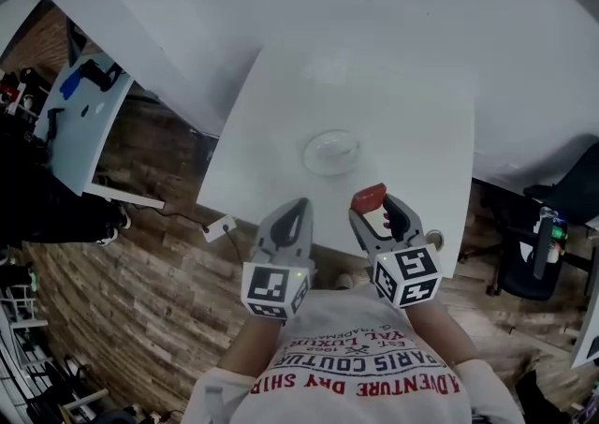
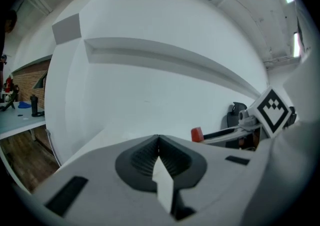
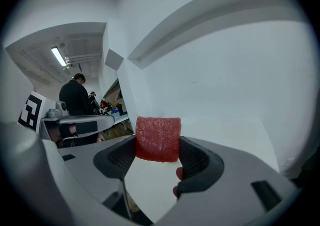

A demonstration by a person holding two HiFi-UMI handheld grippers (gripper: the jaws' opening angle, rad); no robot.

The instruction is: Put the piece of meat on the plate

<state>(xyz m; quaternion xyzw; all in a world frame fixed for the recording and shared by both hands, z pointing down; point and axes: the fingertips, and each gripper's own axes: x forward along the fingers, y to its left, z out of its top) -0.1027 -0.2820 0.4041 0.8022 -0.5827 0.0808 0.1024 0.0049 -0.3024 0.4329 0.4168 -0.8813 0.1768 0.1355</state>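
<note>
A red piece of meat is clamped between the jaws of my right gripper, lifted above the white table. In the head view the meat shows at the tip of the right gripper, near the table's front edge. A clear round plate lies on the table just beyond and left of the meat. My left gripper hovers at the front edge, shut with nothing in it; in its own view the left gripper has its jaws closed together, and the meat appears to the right.
The white table stands against a white wall. Wooden floor lies to the left, with a power strip. A black office chair stands at the right. A person in dark clothes stands far off in the right gripper view.
</note>
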